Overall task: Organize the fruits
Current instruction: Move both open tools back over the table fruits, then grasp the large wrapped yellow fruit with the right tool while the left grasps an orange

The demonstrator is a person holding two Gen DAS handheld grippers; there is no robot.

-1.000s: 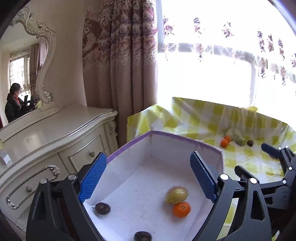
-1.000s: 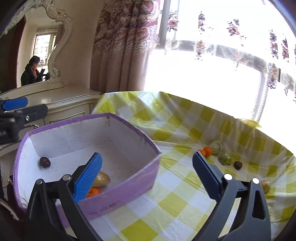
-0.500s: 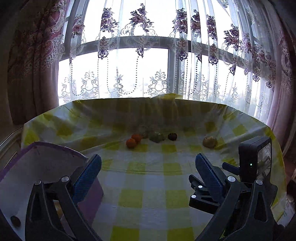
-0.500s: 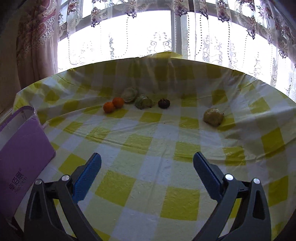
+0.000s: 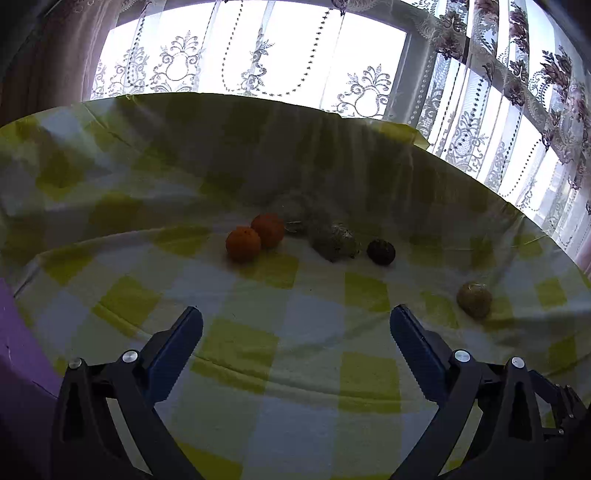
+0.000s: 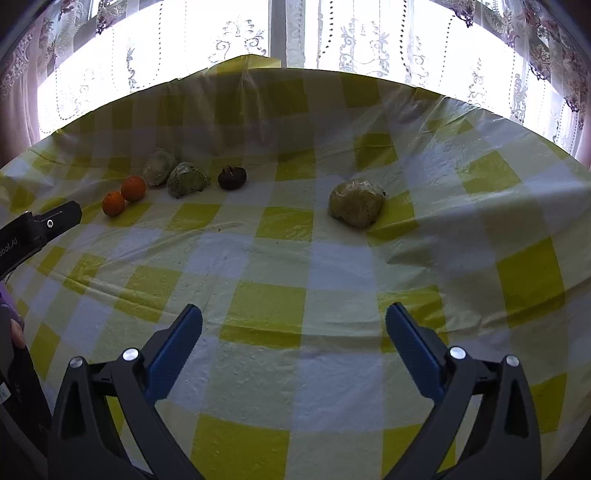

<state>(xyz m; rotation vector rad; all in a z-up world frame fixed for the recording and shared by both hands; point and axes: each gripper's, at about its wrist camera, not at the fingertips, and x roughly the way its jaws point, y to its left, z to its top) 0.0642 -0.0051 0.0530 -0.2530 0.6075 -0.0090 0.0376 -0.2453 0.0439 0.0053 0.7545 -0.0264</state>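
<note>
Yellow checked cloth (image 6: 280, 306) covers the worktop by the window. Both jaws are wide open and hold nothing. The right gripper (image 6: 293, 325) is nearer the lone yellow-green fruit (image 6: 356, 202), up at 1 o'clock; the two oranges (image 5: 255, 236) sit at 11 o'clock from the left gripper (image 5: 295, 325).

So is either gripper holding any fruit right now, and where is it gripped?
Nothing is held. The left gripper and right gripper are both open above the checked tablecloth, with no fruit between their fingers.

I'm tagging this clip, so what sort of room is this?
Probably a room in a home: a table under a yellow checked cloth stands before a window with lace curtains, and loose fruit such as oranges lies on it.
</note>
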